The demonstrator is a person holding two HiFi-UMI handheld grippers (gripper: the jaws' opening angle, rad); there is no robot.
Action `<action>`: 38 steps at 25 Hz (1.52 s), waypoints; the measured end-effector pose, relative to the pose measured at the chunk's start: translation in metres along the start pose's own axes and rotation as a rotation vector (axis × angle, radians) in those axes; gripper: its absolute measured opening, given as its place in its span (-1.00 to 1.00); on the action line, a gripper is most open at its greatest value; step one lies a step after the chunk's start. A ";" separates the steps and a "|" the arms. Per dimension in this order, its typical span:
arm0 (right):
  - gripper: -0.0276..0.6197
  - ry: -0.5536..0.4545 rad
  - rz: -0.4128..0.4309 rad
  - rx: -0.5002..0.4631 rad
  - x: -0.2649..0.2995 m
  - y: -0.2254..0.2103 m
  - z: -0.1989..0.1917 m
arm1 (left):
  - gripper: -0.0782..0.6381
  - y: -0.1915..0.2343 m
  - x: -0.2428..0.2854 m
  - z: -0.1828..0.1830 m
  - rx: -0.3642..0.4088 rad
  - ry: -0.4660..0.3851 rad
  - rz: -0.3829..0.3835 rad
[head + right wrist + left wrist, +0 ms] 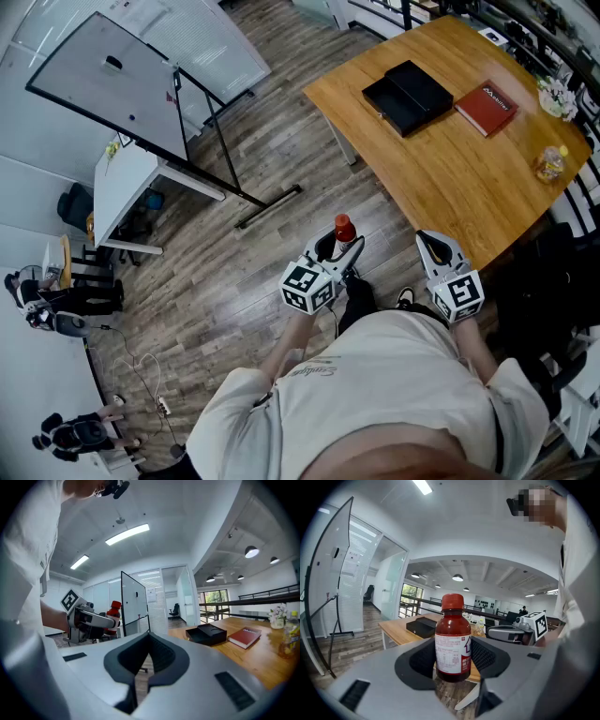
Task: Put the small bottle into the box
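Note:
The small bottle [345,228] has dark red liquid, a red cap and a white label. It stands upright between the pads of my left gripper [341,247], which is shut on it over the wooden floor. In the left gripper view the bottle [453,641] fills the middle of the left gripper [453,660]. The black box [408,96] lies open on the wooden table [450,187], well ahead of both grippers. My right gripper [434,246] hovers by the table's near edge, shut with nothing in it. In the right gripper view, past the right gripper [144,663], are the bottle [113,615] and the box [209,633].
A red book [486,107] lies right of the box. A yellowish bottle [550,164] and white flowers [557,94] stand at the table's right end. A whiteboard on a stand [112,80] and a white desk [127,183] are at the left.

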State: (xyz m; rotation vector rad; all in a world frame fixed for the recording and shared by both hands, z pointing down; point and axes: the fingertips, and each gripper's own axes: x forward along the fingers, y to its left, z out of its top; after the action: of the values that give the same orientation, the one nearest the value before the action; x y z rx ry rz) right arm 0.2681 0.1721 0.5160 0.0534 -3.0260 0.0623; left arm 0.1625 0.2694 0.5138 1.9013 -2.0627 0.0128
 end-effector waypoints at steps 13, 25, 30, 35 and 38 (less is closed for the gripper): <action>-0.93 0.037 0.055 -0.015 0.045 0.019 -0.015 | -0.16 0.056 -0.010 -0.021 -0.096 -0.004 0.095; -0.93 0.084 -0.019 -0.023 0.099 0.000 0.002 | -0.16 0.113 0.016 0.038 -0.092 -0.084 0.027; -0.93 0.051 -0.010 -0.043 0.156 -0.001 0.035 | -0.16 0.163 0.009 0.072 -0.059 -0.136 0.040; -0.93 0.016 -0.010 -0.058 0.217 -0.001 0.057 | -0.16 0.207 0.009 0.082 -0.044 -0.144 0.022; -0.93 0.011 -0.017 -0.047 0.250 0.005 0.056 | -0.16 0.234 0.004 0.085 -0.023 -0.143 0.007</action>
State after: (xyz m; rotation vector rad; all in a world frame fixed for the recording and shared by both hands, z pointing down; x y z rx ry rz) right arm 0.0136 0.1668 0.4891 0.0743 -3.0144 -0.0097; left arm -0.0851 0.2712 0.4855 1.9325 -2.1507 -0.1483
